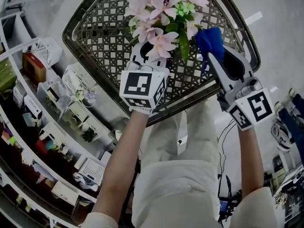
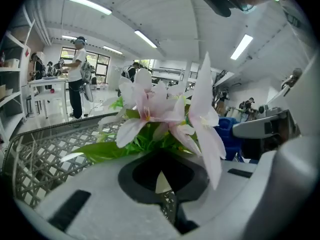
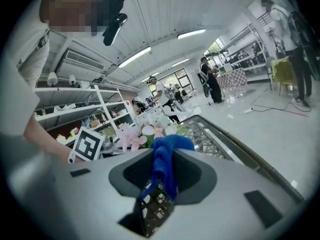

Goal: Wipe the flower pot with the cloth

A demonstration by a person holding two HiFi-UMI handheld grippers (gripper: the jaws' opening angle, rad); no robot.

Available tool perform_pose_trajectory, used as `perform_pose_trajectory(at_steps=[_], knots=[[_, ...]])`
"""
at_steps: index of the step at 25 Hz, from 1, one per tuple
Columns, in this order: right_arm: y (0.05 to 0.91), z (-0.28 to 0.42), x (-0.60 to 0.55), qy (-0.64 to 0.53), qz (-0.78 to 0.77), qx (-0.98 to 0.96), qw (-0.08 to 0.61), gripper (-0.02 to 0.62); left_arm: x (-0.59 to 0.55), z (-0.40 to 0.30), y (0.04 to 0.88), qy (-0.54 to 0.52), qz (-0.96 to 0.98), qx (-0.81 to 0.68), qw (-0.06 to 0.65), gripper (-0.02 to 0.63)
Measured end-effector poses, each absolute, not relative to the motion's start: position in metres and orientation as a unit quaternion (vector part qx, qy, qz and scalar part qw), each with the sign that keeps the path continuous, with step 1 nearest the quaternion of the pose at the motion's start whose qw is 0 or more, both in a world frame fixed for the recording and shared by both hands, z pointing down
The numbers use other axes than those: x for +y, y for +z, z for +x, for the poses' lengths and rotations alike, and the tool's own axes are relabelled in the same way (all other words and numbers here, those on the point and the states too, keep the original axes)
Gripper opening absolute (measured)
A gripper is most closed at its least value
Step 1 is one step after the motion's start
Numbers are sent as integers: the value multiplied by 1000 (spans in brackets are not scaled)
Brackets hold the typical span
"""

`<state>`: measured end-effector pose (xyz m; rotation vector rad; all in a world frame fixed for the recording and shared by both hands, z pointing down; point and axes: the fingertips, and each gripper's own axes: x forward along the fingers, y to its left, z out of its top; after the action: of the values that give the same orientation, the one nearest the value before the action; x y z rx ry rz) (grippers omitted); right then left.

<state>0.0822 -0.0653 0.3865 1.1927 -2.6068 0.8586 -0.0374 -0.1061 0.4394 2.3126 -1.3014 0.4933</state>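
A flower pot holds pink artificial flowers [image 1: 161,13] with green leaves and stands on a woven lattice table [image 1: 95,27]. The blooms and my left gripper [image 1: 144,52] hide most of the pot in the head view. In the left gripper view a cream sliver of the pot [image 2: 161,183] sits pinched between the jaws, with the flowers [image 2: 160,114] rising just beyond; the left gripper [image 2: 161,176] is shut on it. My right gripper [image 1: 213,51] is shut on a blue cloth [image 1: 210,41], held just right of the flowers. The cloth [image 3: 165,159] hangs between the jaws of the right gripper [image 3: 162,176].
The lattice table has a raised dark rim [image 1: 71,42]. White shelves [image 1: 47,103] packed with boxes and small items run along the left. Cables lie on the floor [image 1: 223,127] at the right. People stand far off in the room [image 2: 77,74].
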Motion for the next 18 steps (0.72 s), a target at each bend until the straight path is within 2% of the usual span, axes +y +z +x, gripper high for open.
perform_pose_trajectory(at_steps=[18], knots=[[428,97,-94,323,443,-833,69,121,-106,-36,438,161,842,-466,219,21]])
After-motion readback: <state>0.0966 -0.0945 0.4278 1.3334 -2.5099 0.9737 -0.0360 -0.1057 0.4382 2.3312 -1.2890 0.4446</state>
